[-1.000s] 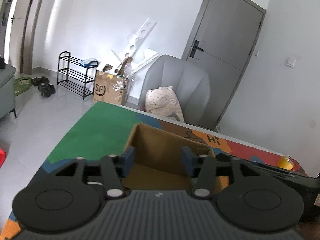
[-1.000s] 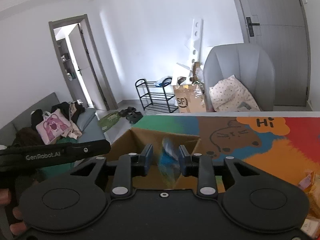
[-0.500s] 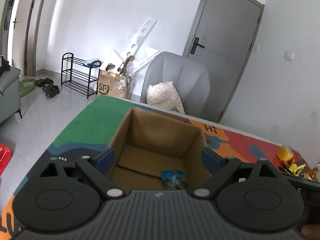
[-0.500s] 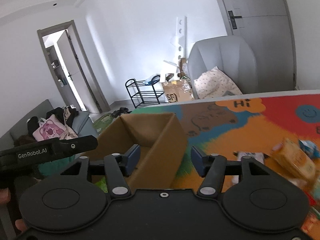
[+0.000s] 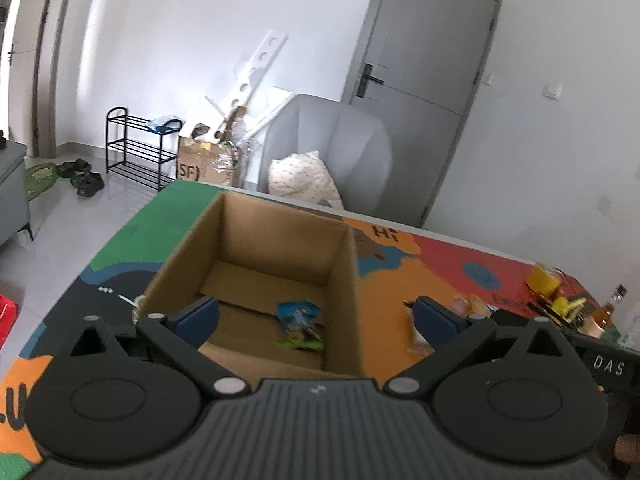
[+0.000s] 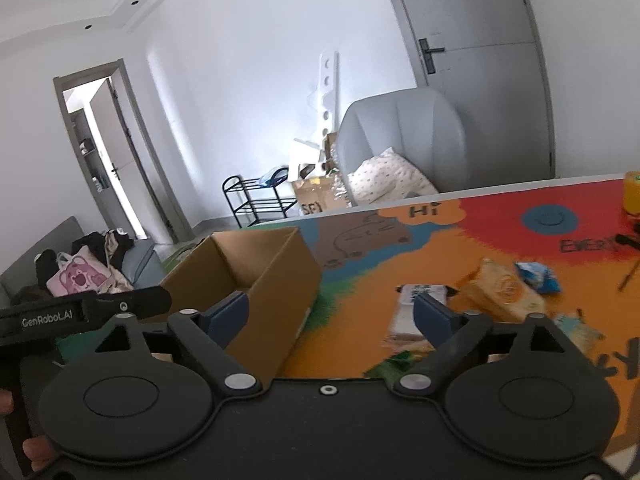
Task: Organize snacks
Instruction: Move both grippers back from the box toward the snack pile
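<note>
While both tools gape wide and empty, a blue snack packet point(image 5: 299, 324) lies in the cardboard box point(image 5: 344, 280) ahead of the left tool point(image 5: 316, 316); loose snacks point(image 6: 502, 292) sit just beyond the right tool point(image 6: 332, 312).

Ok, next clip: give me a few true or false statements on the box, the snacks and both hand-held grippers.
1. A blue-green snack packet lies inside the cardboard box. True.
2. The left hand-held gripper is shut on a packet. False: its jaws are wide open and hold nothing.
3. Several snacks, including an orange packet, lie on the mat outside the box. True.
4. The right hand-held gripper holds the blue packet. False: it is open and empty; that packet lies on the mat.
5. The box is closed. False: its top is open.
</note>
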Available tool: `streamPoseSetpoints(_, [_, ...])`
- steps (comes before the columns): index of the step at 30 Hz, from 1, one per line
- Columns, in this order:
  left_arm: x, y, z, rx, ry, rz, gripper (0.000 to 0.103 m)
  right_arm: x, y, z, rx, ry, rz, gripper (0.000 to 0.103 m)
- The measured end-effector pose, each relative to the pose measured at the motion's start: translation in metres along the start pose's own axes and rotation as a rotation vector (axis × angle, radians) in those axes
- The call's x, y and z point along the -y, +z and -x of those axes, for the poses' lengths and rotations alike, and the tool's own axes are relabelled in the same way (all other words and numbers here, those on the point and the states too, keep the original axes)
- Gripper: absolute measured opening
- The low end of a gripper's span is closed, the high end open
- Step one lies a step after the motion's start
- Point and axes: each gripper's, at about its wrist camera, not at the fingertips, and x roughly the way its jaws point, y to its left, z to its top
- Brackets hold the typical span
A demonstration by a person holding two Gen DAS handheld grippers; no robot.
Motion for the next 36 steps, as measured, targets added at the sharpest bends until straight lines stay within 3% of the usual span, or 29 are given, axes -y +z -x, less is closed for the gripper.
streamPoseSetpoints(18, [0.057, -0.026, 0.006, -0.053, -0.081, -0.079, 0.103, 0.049, -0.013, 0.054, 0.013, -0.081, -0.018, 0.103])
streamPoseSetpoints(36, [0.094, -0.050, -0.034, -0.154, -0.166, -0.109, 0.103, 0.094, -0.034, 0.043, -0.051, -0.162, -0.065, 0.102])
